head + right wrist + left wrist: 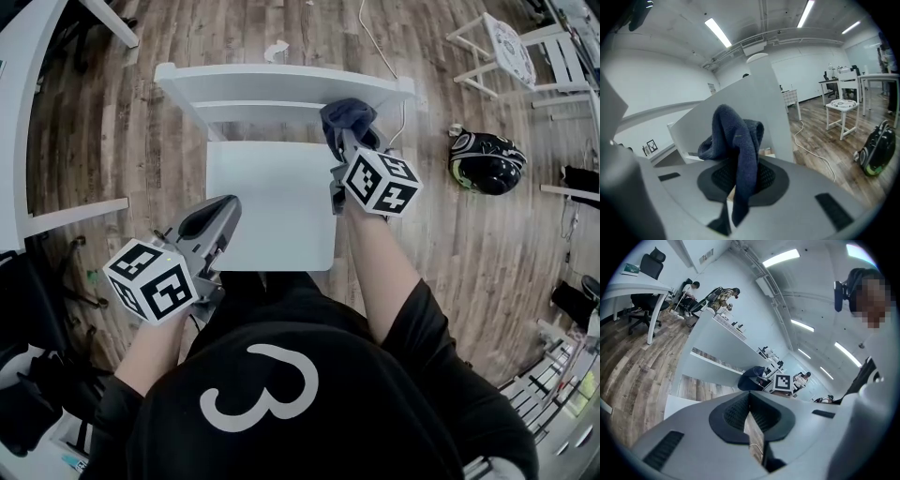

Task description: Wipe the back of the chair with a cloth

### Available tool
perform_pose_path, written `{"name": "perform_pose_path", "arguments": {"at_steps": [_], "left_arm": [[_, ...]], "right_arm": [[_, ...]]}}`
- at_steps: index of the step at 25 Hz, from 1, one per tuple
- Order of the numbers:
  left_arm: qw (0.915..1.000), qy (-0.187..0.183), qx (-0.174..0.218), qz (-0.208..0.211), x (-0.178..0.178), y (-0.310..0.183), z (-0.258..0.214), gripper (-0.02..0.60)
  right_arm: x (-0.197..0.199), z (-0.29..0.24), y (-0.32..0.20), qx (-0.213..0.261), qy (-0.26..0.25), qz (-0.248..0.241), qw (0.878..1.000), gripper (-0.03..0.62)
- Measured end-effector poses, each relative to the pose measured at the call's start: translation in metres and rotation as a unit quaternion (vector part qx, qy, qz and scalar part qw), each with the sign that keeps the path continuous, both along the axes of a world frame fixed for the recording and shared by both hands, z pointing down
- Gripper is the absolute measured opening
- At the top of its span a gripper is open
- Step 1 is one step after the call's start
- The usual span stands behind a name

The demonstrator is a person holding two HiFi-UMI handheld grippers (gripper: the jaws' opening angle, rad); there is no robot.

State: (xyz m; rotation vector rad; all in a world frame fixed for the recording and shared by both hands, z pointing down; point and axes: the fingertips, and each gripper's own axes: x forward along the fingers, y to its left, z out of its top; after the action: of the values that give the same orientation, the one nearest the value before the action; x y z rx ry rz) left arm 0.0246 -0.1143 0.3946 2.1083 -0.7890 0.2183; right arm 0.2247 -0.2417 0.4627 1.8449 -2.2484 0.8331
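while the right gripper [343, 142] pinches the dark cloth [349, 116] at the right end of the chair back [262, 82], which stretches leftward across the upper frame, the left gripper [217, 214] sits lower left, jaws pressed together on nothing.

You stand on a wood plank floor [112, 141]; a black helmet [485, 161] lies at your right, a white stool [511, 49] beyond it, strip lights [717, 32] overhead.
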Motion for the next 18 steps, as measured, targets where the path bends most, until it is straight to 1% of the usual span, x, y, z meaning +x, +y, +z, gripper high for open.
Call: {"name": "perform_pose_path", "arguments": {"at_steps": [5,8,11,13,18], "left_arm": [[1.0,0.002,0.007,0.002,0.027,0.001,-0.003,0.014],[1.0,0.003,0.009,-0.002,0.038,0.003,-0.005,0.013],[1.0,0.001,0.009,-0.004,0.045,0.006,-0.004,0.014],[0.9999,0.001,0.008,-0.006,0.047,0.007,-0.003,0.014],[0.9999,0.006,0.0,-0.011,0.044,0.008,0.003,0.014]], "right_arm": [[0.024,0.0,0.002,-0.004,-0.005,0.001,1.0,0.052],[0.033,0.003,0.004,-0.007,-0.021,0.005,1.0,0.048],[0.034,0.009,0.006,-0.02,-0.043,0.002,0.999,0.048],[0.034,0.01,0.005,-0.022,-0.045,-0.003,0.999,0.048],[0.036,0.004,0.009,-0.005,-0.047,-0.012,0.999,0.048]]}}
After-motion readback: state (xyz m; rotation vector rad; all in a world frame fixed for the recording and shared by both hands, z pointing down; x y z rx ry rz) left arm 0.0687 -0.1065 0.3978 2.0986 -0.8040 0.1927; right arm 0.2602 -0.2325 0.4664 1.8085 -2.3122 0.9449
